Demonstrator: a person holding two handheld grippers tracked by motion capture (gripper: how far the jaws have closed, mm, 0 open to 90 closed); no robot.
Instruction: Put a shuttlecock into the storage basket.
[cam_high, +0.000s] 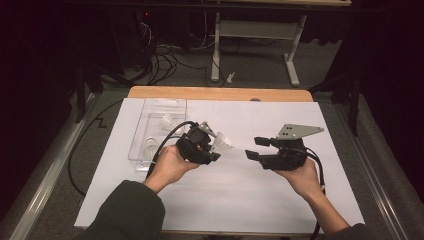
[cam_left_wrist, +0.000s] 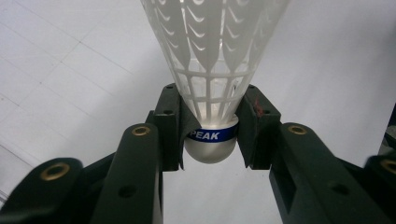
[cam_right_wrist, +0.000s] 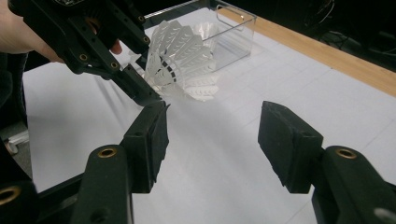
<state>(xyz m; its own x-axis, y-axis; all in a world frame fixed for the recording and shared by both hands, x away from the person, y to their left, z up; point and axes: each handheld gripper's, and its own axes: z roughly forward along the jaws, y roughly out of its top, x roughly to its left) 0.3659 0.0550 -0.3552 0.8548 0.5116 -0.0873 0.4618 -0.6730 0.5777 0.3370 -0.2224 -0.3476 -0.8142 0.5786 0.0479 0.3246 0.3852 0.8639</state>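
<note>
White plastic shuttlecock (cam_left_wrist: 212, 60) clamped at cork base by left gripper (cam_high: 212, 146). Right gripper (cam_high: 256, 148) released, empty, just right of it. Judged next: shuttlecock carried to clear plastic box (cam_high: 150, 131) at far left.

Band text: I read "PEAK", white letters on a blue band around the shuttlecock (cam_left_wrist: 212, 70) cork.
Band place: between my left gripper (cam_left_wrist: 208, 126) pads, its left end hidden behind one pad.
Other text: none legible.
</note>
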